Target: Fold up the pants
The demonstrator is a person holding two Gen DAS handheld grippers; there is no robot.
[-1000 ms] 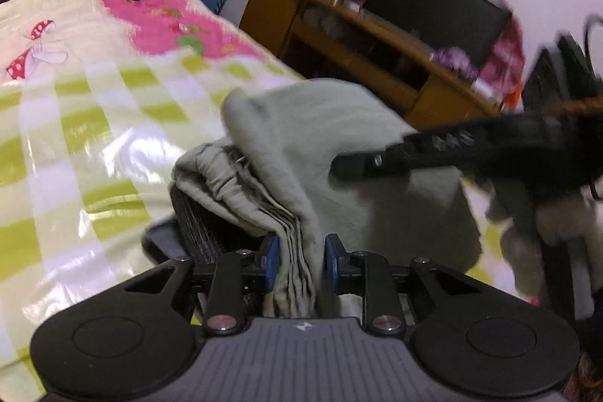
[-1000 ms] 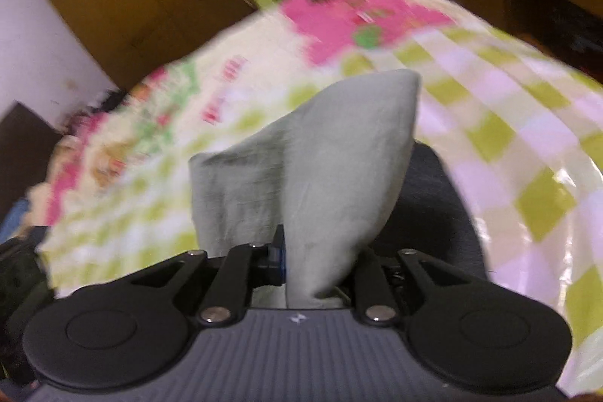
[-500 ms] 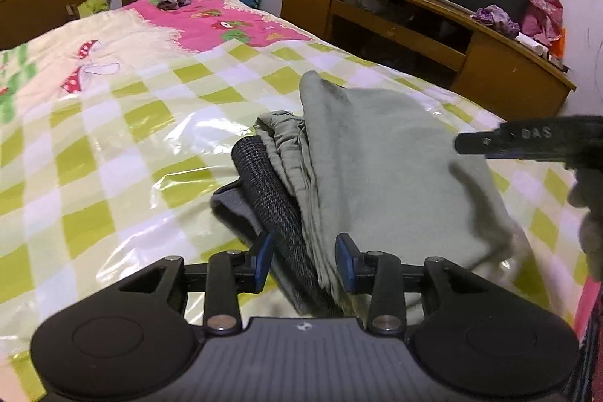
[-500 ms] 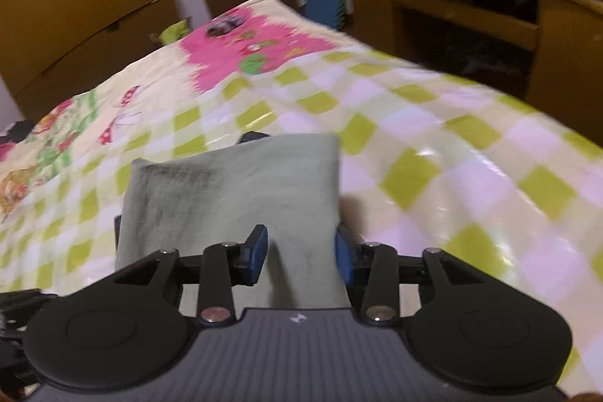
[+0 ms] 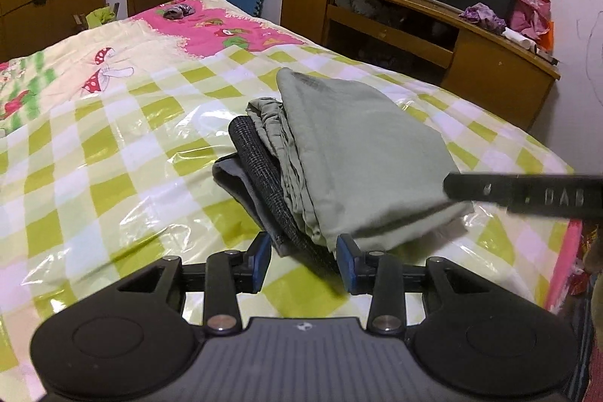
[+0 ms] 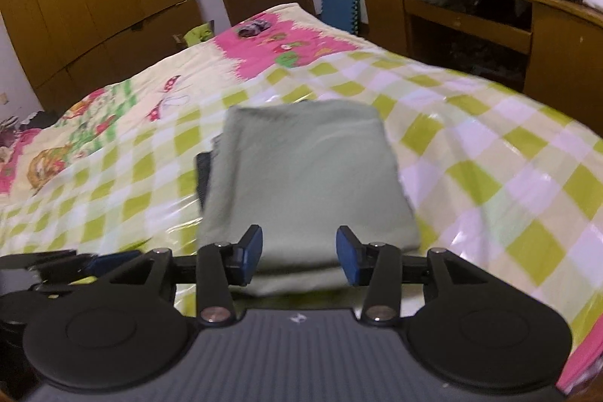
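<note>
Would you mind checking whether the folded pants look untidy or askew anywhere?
Slightly: the green pants lie folded on the dark clothes, but their gathered waistband bunches out at the stack's left edge instead of lying flush.

My left tongs (image 5: pixel 303 264): matte black body, ribbed grey centre plate with small white logo, two round black discs, silver screws on linkage arms, blue pads (image 5: pixel 260 262). My right tongs (image 6: pixel 299 257): identical build, blue pads (image 6: pixel 251 253), silver screws.
</note>
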